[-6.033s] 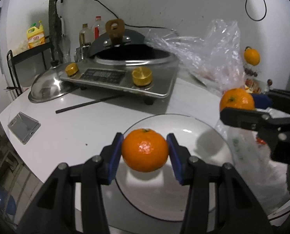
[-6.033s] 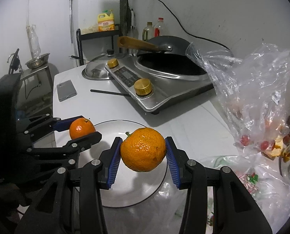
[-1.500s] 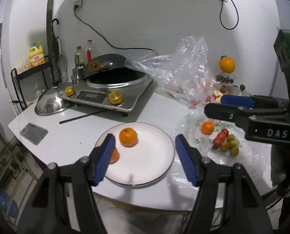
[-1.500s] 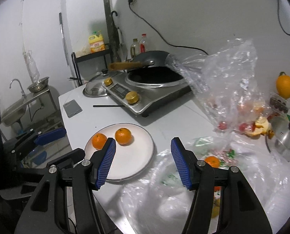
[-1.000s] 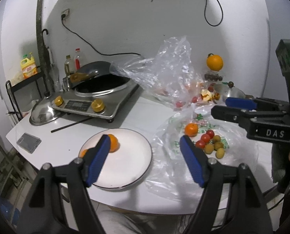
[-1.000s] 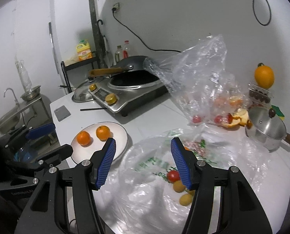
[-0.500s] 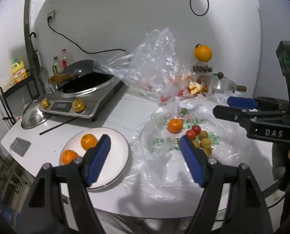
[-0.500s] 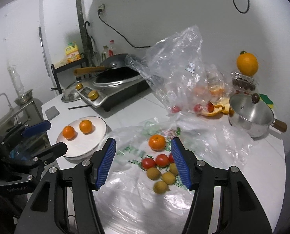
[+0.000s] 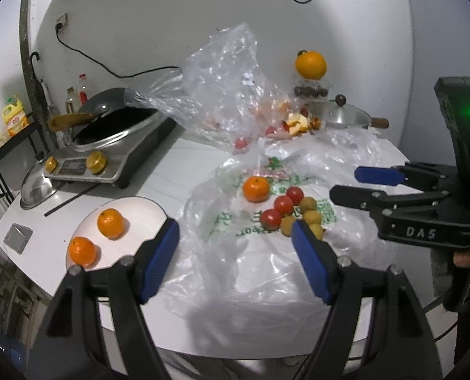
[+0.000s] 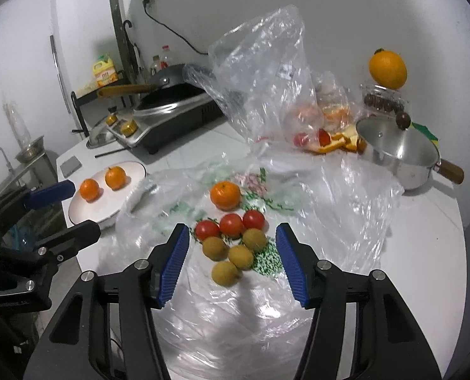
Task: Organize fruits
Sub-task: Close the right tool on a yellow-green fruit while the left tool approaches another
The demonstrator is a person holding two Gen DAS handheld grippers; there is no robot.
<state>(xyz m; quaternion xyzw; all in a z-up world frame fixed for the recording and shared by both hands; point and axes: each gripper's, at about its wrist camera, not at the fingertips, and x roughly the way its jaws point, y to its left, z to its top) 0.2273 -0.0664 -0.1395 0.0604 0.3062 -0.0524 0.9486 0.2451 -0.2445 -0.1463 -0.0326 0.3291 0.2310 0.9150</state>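
Right tool [image 10: 231, 266] above the plastic sheet [image 10: 345, 196] on the counter [image 10: 431, 221], jaws empty and closing, brown fruits [image 10: 231, 256] and tomatoes [image 10: 231, 223] just beyond the pads. Left tool [image 9: 235, 253] wide, empty, near the plate's [image 9: 140, 212] edge. Farther off, a loose orange [image 10: 224, 194] on the sheet; two oranges [image 9: 109, 222] on the plate. Six seconds back, each tool clamped on an orange over the plate; both since released there.

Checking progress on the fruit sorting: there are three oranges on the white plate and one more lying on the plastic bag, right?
Not quite: the white plate holds two oranges, not three. One more orange does lie on the plastic bag. The right wrist view shows it.
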